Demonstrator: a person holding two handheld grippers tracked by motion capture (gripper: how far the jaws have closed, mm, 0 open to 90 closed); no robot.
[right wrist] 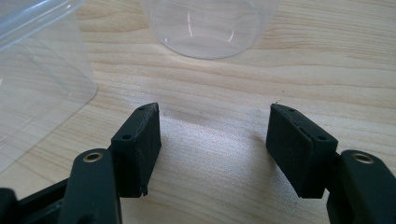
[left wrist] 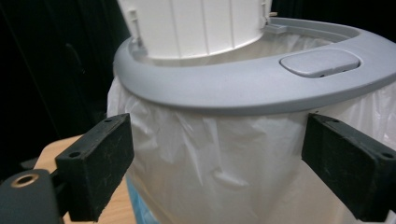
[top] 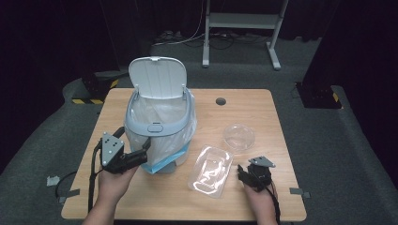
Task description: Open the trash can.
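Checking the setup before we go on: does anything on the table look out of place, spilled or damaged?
Nothing spilled or broken. The bin stands upright with its lid open, and its liner hangs loose and crumpled outside below the rim. The clear tray lies askew to the table edge.

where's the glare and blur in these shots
High view: table lit, surroundings dark, faint glints on the clear tray. Left gripper view: bin rim sharp, near jaws soft. Right gripper view: streak highlights on the clear cup, soft shadow between the jaws.
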